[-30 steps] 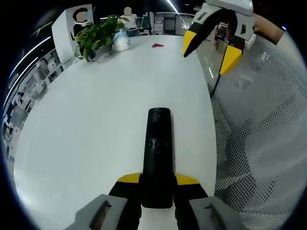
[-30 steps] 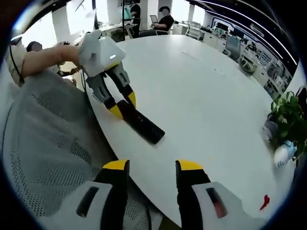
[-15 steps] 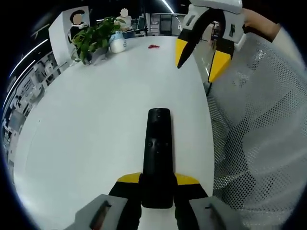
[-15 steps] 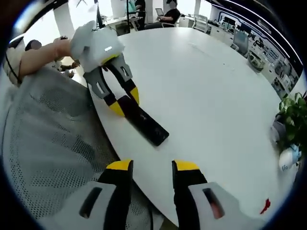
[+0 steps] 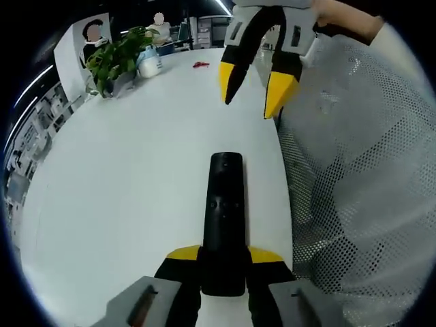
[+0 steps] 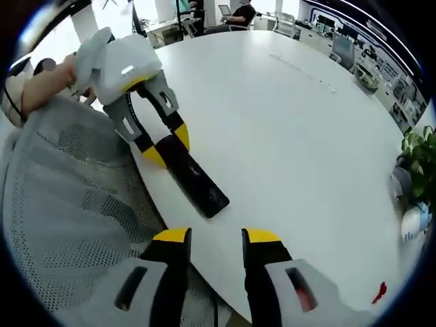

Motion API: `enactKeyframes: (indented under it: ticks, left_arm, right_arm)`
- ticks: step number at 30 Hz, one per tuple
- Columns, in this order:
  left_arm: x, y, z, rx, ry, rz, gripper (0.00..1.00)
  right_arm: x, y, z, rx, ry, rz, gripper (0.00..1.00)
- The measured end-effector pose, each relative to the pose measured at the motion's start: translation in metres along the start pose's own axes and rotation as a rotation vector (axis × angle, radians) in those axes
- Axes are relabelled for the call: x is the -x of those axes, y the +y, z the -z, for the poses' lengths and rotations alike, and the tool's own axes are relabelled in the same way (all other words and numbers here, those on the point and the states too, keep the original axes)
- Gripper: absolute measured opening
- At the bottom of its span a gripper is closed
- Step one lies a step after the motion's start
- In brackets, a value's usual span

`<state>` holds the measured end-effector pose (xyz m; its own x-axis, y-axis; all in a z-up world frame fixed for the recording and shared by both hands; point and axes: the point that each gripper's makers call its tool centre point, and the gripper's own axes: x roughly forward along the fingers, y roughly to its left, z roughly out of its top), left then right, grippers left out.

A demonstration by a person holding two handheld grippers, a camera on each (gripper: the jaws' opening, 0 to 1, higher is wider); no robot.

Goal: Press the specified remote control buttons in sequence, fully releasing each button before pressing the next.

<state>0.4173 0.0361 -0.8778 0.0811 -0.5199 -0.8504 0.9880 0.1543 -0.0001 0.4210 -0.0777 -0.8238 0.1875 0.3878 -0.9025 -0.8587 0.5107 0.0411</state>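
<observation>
In the left gripper view the left gripper (image 5: 223,262) clamps the near end of a stiff, light, slick remote (image 5: 225,204) lying on the table (image 5: 122,170); in the right gripper view the right gripper (image 6: 211,238) hovers empty, jaws apart, near its far end.

My jaws: parted, rising at 6 o'clock, nothing between them.
Remote control (image 6: 191,179): on white table (image 6: 286,129).
Left gripper (image 6: 163,144): at 10 o'clock, clamping remote's end.
</observation>
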Motion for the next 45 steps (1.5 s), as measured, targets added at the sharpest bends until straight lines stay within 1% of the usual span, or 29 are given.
enactKeyframes:
  ticks: [3, 9, 16, 21, 28, 34, 38, 45]
  left_arm:
    - [0.000, -0.002, 0.000, -0.008, -0.002, 0.006, 0.24]
    - [0.000, -0.004, 0.000, -0.013, 0.003, 0.009, 0.24]
    - [0.000, -0.006, 0.000, -0.008, 0.000, 0.009, 0.24]
    - [0.000, -0.006, 0.000, -0.009, -0.003, 0.011, 0.24]
    - [0.000, -0.006, 0.000, -0.011, -0.001, 0.010, 0.24]
    - [0.000, -0.006, -0.001, -0.010, -0.004, 0.010, 0.24]
    - [0.000, -0.006, -0.001, -0.010, -0.003, 0.011, 0.24]
    - [0.000, -0.006, -0.001, -0.012, -0.003, 0.011, 0.24]
  right_arm:
    - [-0.002, -0.001, 0.000, 0.007, 0.010, 0.001, 0.29]
    - [-0.008, 0.004, 0.000, 0.023, 0.031, -0.014, 0.26]
    - [-0.015, 0.006, -0.001, 0.042, 0.058, -0.027, 0.19]
    - [-0.018, 0.007, -0.002, 0.049, 0.067, -0.042, 0.18]
    - [-0.020, 0.000, 0.002, 0.049, 0.087, -0.035, 0.13]
    - [-0.025, 0.000, 0.003, 0.044, 0.094, -0.034, 0.09]
    - [-0.030, 0.004, 0.001, 0.046, 0.095, -0.044, 0.07]
    - [-0.039, 0.012, -0.006, 0.091, 0.111, -0.067, 0.05]
